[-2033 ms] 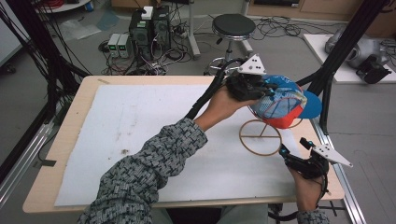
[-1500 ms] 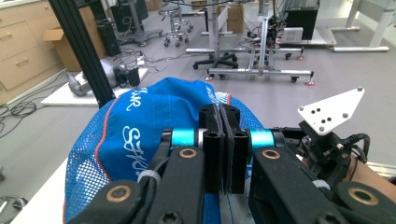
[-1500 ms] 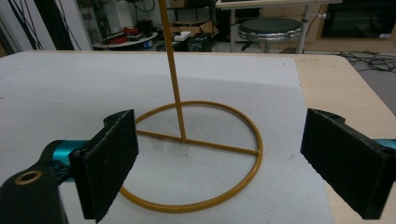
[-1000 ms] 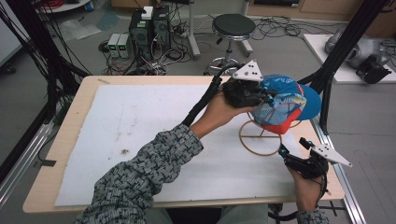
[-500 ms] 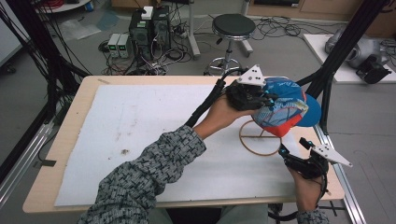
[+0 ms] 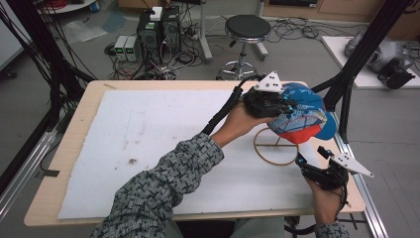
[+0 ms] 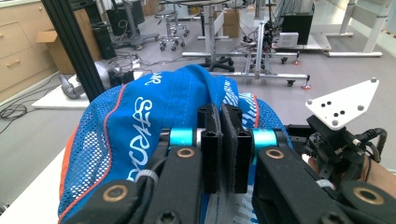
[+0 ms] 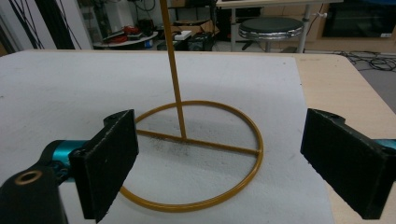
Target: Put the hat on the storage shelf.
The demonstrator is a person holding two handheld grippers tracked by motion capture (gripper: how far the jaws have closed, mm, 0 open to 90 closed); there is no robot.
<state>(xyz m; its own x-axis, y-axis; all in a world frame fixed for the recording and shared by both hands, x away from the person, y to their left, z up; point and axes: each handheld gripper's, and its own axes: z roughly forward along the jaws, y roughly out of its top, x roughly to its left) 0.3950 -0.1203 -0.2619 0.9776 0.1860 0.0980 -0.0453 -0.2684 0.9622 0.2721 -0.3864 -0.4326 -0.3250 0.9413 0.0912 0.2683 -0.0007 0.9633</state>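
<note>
jaws of the right gripper (image 6: 308, 161) stand wide apart with nothing between them, low at the near right edge of the table (image 6: 69, 148), aimed at the ring base of the yellow wire stand (image 8: 196, 163) just ahead. from that camera the stand's thin upright rod climbs straight out of the ring's crossbar on the white mat (image 6: 148, 129). beyond it, the left gripper (image 7: 223, 144) has its jaws pinched together on a fold of the blue mesh cap (image 6: 297, 111), which it holds up over the top of the stand; whether the cap already rests on the rod is hidden by the cloth. the step in hand looks like seating the cap on the stand. to do that well, i'd keep the crown centred above the rod and lower it straight, so the light base doesn't tip or skate on the mat. the free gripper could press or grip the ring to steady it. let go of the fabric only once the cap hangs by itself.
</note>
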